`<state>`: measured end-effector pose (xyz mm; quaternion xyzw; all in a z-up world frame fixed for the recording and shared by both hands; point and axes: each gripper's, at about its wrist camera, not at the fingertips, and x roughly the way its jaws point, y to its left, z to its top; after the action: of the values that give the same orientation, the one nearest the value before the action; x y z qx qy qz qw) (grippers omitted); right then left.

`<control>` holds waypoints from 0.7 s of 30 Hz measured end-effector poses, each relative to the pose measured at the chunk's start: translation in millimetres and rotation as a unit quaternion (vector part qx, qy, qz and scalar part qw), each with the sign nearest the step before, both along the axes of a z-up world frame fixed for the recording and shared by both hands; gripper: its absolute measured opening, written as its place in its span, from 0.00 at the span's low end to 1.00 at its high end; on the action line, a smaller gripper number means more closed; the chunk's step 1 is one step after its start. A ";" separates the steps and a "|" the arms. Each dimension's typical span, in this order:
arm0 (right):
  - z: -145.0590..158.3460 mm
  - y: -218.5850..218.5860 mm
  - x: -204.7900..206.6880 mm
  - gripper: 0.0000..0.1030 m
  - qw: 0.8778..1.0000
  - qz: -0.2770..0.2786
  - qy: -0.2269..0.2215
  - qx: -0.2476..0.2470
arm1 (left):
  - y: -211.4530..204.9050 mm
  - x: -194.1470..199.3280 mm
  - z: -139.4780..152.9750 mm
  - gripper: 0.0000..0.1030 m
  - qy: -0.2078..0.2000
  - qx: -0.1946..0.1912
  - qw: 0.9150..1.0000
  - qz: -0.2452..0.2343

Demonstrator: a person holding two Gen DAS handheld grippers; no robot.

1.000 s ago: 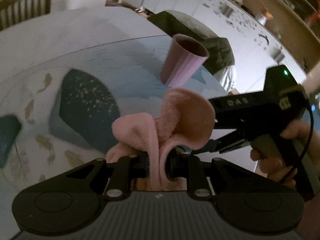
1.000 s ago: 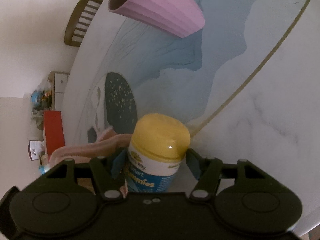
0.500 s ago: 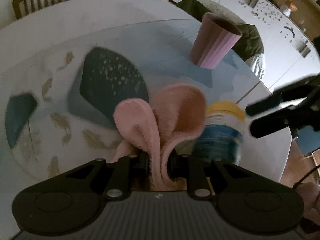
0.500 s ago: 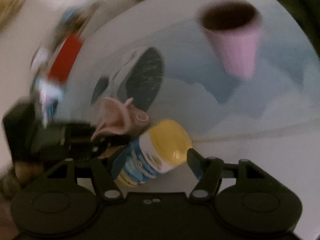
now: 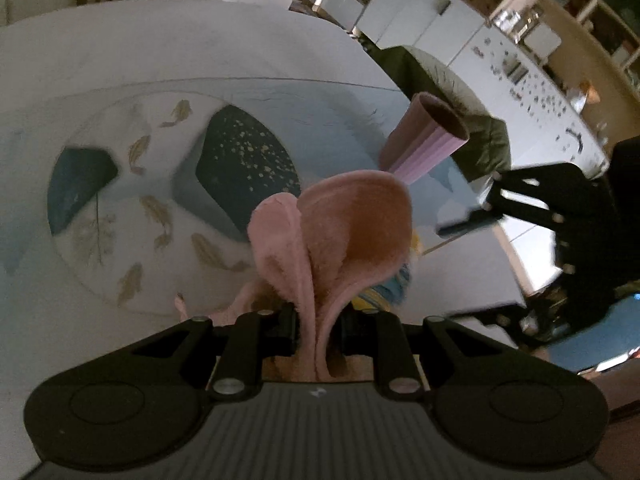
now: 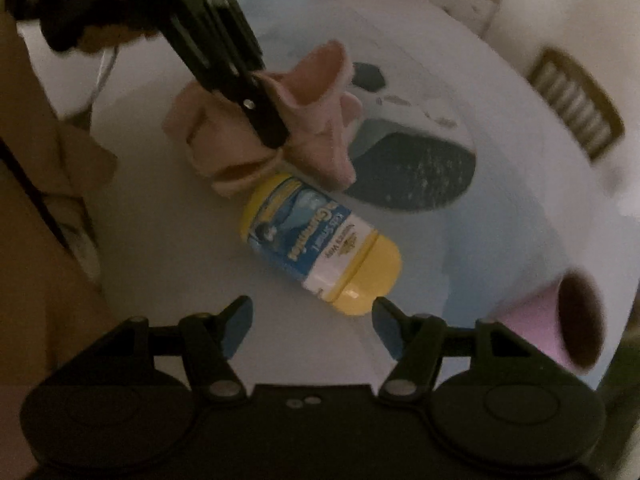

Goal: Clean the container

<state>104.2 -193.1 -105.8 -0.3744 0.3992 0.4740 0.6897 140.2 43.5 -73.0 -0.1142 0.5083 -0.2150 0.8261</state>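
**Bottle lies on its side, cloth pinched beside it**

Nearest the right camera, the right gripper (image 6: 312, 322) has its blue-tipped fingers spread wide with nothing between them. Just beyond lies the yellow-capped bottle (image 6: 320, 244), on its side on the desk (image 6: 168, 248), cap end toward the right-hand fingertip. The left gripper (image 5: 316, 328) is clamped tight on a pink cloth (image 5: 340, 228), which touches the bottle's base. Farther off stands a ribbed pink cup (image 5: 426, 138).
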 end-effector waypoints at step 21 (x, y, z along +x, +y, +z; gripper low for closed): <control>-19.0 57.7 0.7 0.66 0.994 0.105 -0.035 0.005 | 4.2 -21.7 24.8 0.17 -0.033 -0.051 0.997 0.055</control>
<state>105.0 -135.4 -124.8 -0.4274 0.3309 0.5321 0.6517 118.5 47.6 -48.2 -0.1762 0.4622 -0.1986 0.8461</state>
